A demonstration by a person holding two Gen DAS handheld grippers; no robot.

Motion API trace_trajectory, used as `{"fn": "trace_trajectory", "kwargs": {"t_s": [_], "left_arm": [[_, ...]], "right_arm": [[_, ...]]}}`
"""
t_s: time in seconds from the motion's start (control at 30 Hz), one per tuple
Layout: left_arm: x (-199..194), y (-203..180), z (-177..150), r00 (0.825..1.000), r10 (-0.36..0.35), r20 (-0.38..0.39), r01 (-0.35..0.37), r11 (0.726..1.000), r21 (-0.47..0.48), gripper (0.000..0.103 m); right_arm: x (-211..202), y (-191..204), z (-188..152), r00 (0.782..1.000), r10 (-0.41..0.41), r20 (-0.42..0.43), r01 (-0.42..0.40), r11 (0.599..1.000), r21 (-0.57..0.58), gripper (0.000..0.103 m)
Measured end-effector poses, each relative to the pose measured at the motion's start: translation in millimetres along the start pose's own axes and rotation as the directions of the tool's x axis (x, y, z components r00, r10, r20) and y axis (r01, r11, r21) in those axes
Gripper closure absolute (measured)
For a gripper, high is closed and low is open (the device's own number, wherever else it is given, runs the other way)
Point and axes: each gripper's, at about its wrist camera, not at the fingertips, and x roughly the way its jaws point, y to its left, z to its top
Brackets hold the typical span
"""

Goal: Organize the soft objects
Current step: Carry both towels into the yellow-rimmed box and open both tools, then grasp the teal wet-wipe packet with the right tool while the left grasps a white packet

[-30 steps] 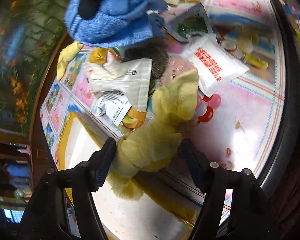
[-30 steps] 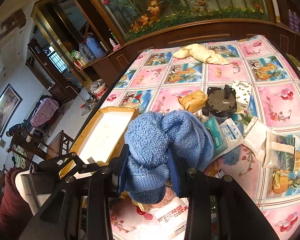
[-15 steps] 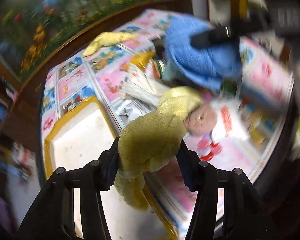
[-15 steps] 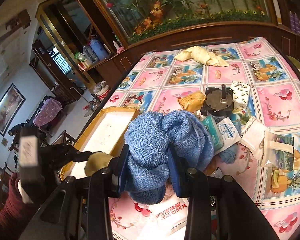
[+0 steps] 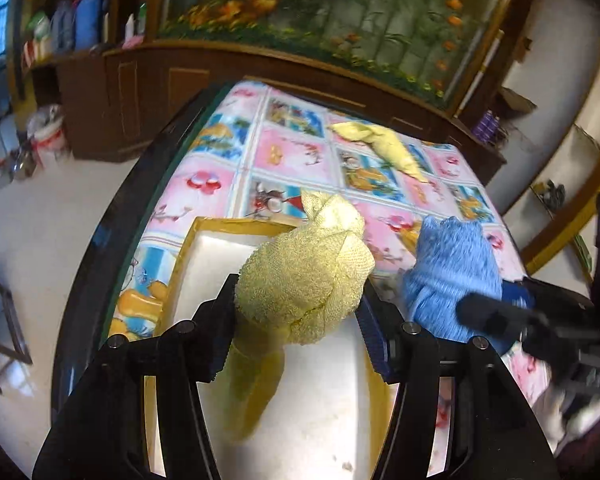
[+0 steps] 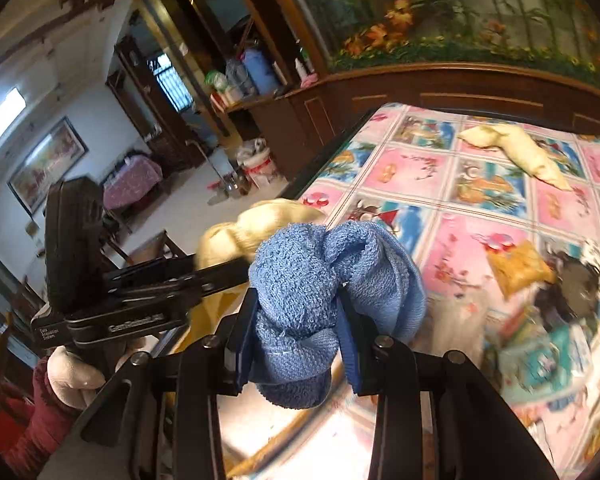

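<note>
Two hand-held grippers, each clamping a bunched towel above a tray on a patterned table.

The left hand-held gripper (image 5: 296, 328) pinches a yellow towel (image 5: 306, 276) at frame centre, over the yellow-rimmed tray (image 5: 236, 225); the right hand-held gripper (image 6: 296, 340) grips a blue towel (image 6: 320, 280) just beside it. Another yellow cloth (image 6: 516, 154) lies upper right — blurred packets (image 6: 540, 336) crowd the right edge.

two grippers in play, left gripper (image 5: 300, 320) and right gripper (image 6: 296, 340), one cloth in each. that's one yellow towel (image 5: 306, 280) and one blue towel (image 6: 324, 288). a third cloth, pale yellow (image 5: 380, 144), lies alone on the tabletop (image 5: 288, 156). one tray (image 5: 320, 420), white inside. one orange packet (image 6: 516, 266). one white bucket (image 6: 260, 164) on the floor. the blurred pile of packets at right can't be counted.
</note>
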Motion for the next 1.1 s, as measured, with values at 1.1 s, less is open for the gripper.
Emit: {"fn": "trace_trajectory", "kwargs": {"t_s": [1.1], "left_arm": [[-41.2, -6.4, -34.1, 0.983, 0.035, 0.182, -0.022, 0.997, -0.074, 0.035]], "right_arm": [[-77.7, -132.4, -53.6, 0.957, -0.287, 0.044, 0.269, 0.933, 0.241, 0.047]]}}
